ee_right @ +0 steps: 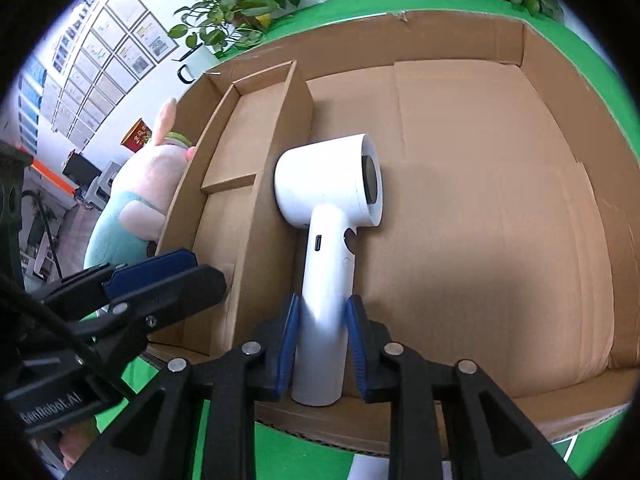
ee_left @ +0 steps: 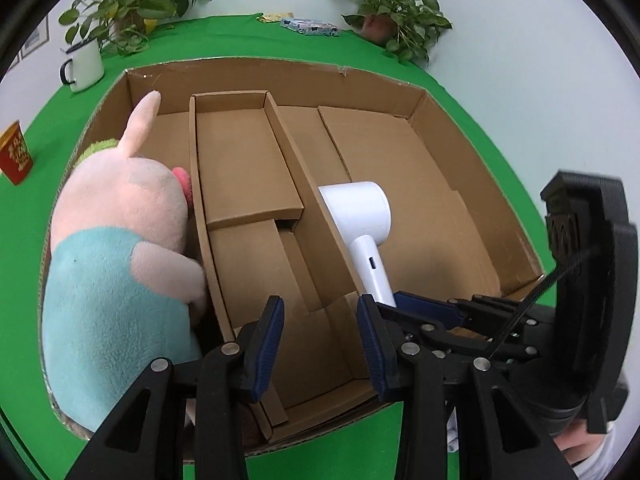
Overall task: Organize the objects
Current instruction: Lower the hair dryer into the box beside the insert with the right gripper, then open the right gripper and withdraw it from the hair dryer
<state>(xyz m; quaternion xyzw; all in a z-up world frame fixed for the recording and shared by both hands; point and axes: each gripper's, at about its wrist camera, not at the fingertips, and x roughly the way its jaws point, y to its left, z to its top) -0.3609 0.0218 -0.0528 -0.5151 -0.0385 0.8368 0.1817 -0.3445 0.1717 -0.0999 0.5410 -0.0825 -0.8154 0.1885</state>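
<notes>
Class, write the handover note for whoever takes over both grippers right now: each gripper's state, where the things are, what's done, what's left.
Right gripper: jaws shut on the handle of the white hair dryer, which lies in the large right compartment of the cardboard box.
Left gripper: open, empty, over the box's middle section.
Plush pig: in the left compartment.
Done: both items are in the box.
Left: release the dryer.

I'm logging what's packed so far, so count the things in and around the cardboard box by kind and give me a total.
Plush toys: 1, the pink plush pig in the left compartment.
Hair dryers: 1, the white hair dryer in the big right compartment, its handle between the right gripper pads.
Mugs: 1, white mug.
Potted plants: 2.
Red cartons: 1.
Total: 6
</notes>
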